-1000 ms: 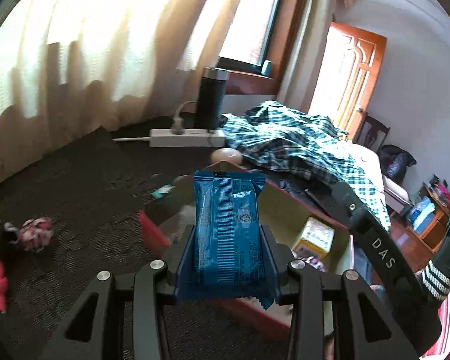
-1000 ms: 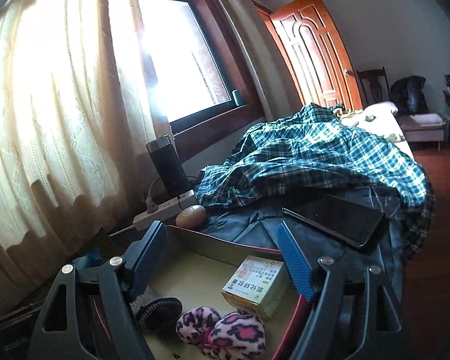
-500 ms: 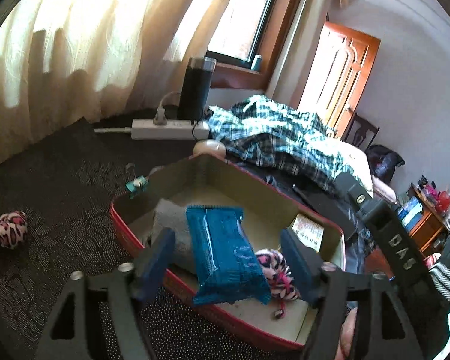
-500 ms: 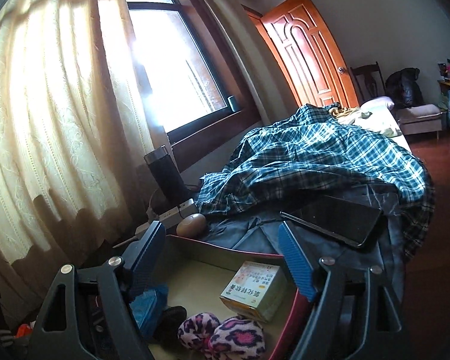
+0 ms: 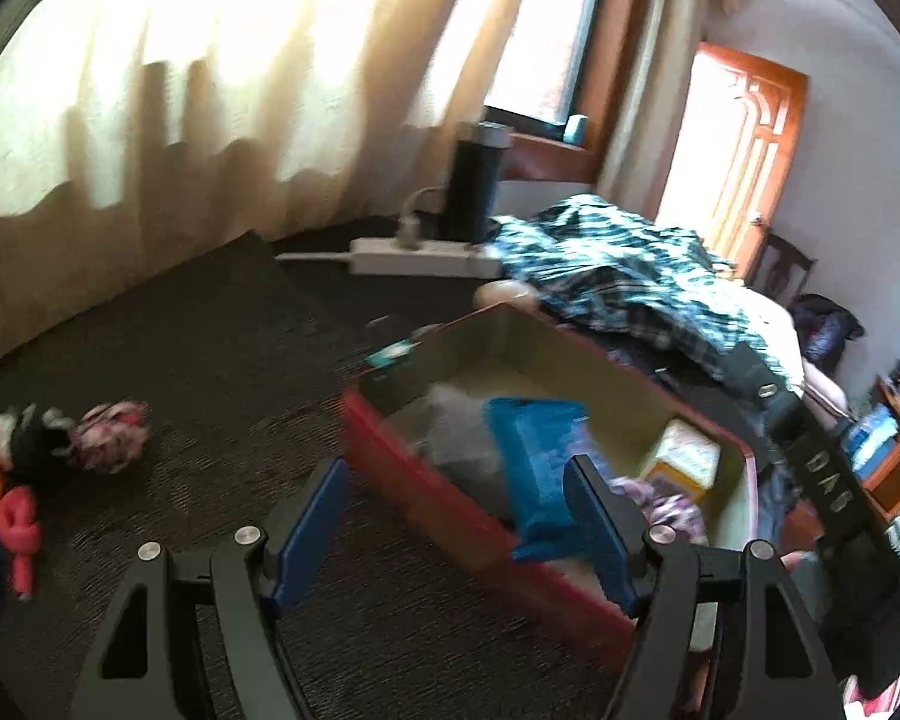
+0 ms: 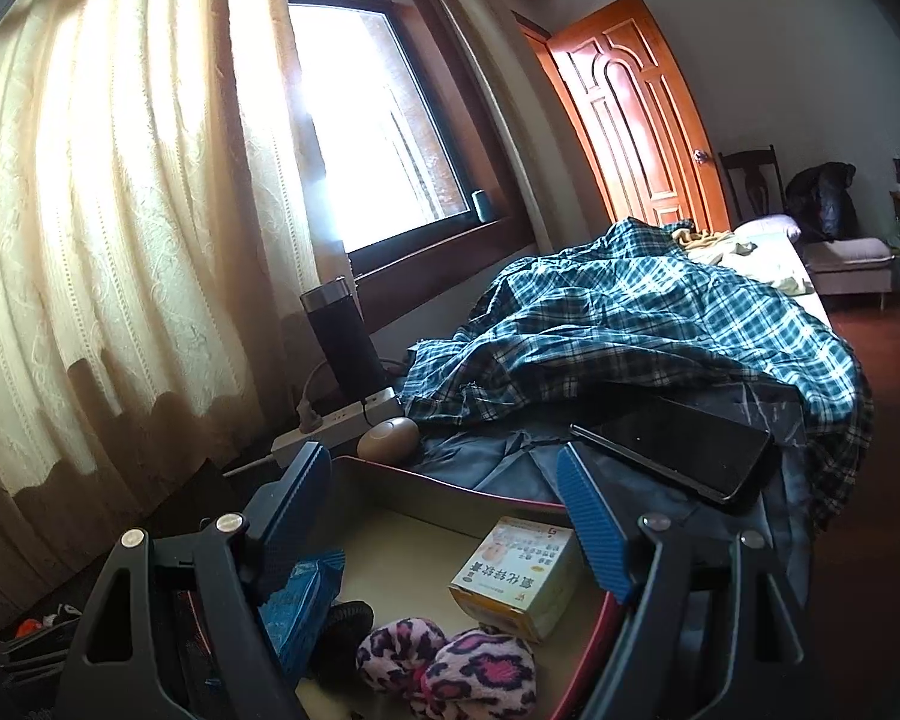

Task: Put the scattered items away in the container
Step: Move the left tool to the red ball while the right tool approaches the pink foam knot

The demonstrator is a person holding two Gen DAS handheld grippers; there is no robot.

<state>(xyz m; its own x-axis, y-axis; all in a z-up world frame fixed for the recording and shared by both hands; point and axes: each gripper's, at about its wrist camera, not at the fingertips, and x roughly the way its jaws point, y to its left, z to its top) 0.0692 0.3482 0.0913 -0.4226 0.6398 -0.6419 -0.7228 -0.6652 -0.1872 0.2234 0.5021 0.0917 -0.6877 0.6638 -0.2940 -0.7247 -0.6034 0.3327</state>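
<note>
Both tongs stand spread with nothing pinched. Left gripper [image 5: 456, 525] hangs over the near red wall of the container [image 5: 432, 495]; right gripper [image 6: 450, 516] sits low over the container's inside. Blue snack packet [image 5: 537, 468] lies in the container, propped on a grey item and leaning toward the near wall, so a careless sweep of the left fingers could hook it out again. Small yellow box [image 6: 519, 576] and leopard-print sock [image 6: 450, 660] lie inside too, close under the right gripper; a drop of that hand could crush the box. Outside, on the dark carpet, a matching sock [image 5: 111, 435] and a pink and orange heap [image 5: 15, 528] wait well apart from the container. Risk: reaching left, the arm drags the container's light wall and shifts or tips it. View is blurred, edges uncertain.
</note>
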